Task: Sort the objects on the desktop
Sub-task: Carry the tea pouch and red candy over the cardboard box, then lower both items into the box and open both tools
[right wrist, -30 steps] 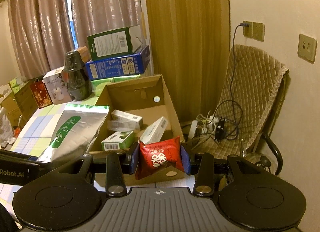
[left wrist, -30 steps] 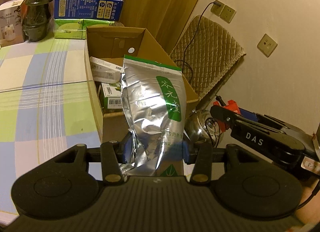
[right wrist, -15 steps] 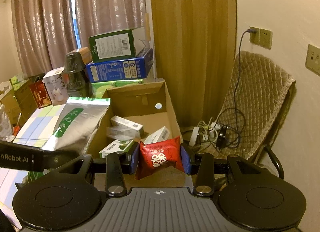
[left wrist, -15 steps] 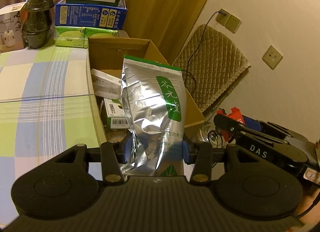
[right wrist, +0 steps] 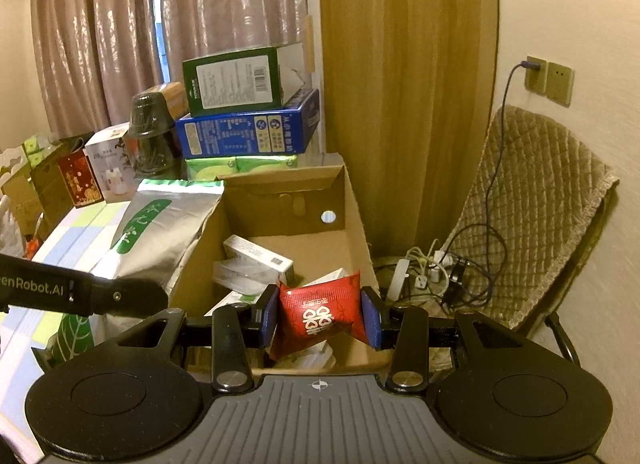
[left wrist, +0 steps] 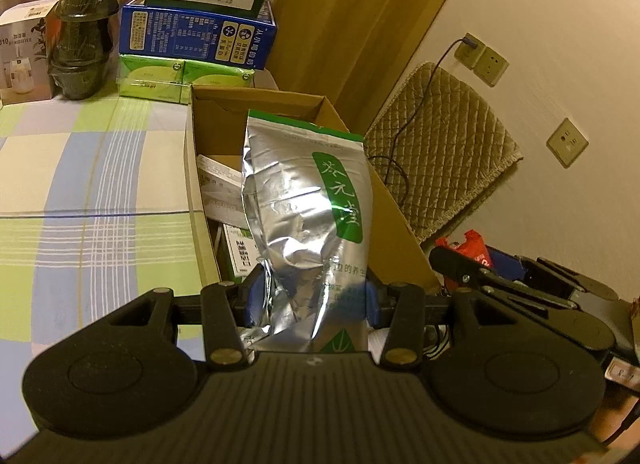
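Note:
My left gripper [left wrist: 312, 300] is shut on a silver foil bag with a green label [left wrist: 304, 216], held upright over the near end of an open cardboard box [left wrist: 196, 184]. The bag also shows in the right wrist view [right wrist: 160, 232], at the box's left wall. My right gripper [right wrist: 320, 314] is shut on a small red packet [right wrist: 320, 316], held above the near end of the same box [right wrist: 356, 224]. Several small white and green cartons [right wrist: 256, 260] lie inside the box. The right gripper shows in the left wrist view [left wrist: 520, 284], to the right of the box.
A checked tablecloth [left wrist: 80, 192] covers the table left of the box. Stacked blue and green boxes [left wrist: 200, 32] and a dark jar [left wrist: 80, 44] stand behind it. A quilted chair [right wrist: 540, 204] and a tangle of cables [right wrist: 440, 272] are on the right by the wall.
Both grippers have moved forward over the box, each still holding its item. The box and the stacked boxes behind it look closer in both views.

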A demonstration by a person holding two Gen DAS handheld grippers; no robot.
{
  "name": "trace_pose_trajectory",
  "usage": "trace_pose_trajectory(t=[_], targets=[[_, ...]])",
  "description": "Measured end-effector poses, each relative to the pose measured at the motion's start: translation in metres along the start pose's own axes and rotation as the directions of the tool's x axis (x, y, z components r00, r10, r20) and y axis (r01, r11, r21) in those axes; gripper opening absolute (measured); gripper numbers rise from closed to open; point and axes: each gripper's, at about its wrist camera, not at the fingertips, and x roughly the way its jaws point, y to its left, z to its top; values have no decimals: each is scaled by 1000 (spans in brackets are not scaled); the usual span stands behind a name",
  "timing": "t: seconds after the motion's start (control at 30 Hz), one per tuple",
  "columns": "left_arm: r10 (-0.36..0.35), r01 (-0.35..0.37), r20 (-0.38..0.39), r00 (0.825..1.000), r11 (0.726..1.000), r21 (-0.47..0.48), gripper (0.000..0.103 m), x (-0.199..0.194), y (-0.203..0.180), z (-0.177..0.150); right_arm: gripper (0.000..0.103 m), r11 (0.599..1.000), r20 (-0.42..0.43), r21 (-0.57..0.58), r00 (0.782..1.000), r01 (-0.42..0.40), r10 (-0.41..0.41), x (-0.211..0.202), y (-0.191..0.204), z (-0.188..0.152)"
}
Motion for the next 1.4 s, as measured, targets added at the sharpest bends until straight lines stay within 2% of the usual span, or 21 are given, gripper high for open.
trace_pose_trajectory(t=[0.73,1.17,1.33,1.4], targets=[[-12,12,-1,1000,998,-65,42,30,19,46,40,999,-8,-38,1000,2,-3,48,-2,29],[-17,15,-23,1000,995,-99,43,52,26,52,40,999,-24,-34,1000,0,-1,67,-5,34],[11,-13,-18,1000,993,-115,51,59,30,55,40,1000,-31,-27,1000,0,-1,70,-7,34],[4,-4,-4,1000,993,-115,52,55,32,56,40,1000,-33,-27,999,1,-2,71,-7,33]])
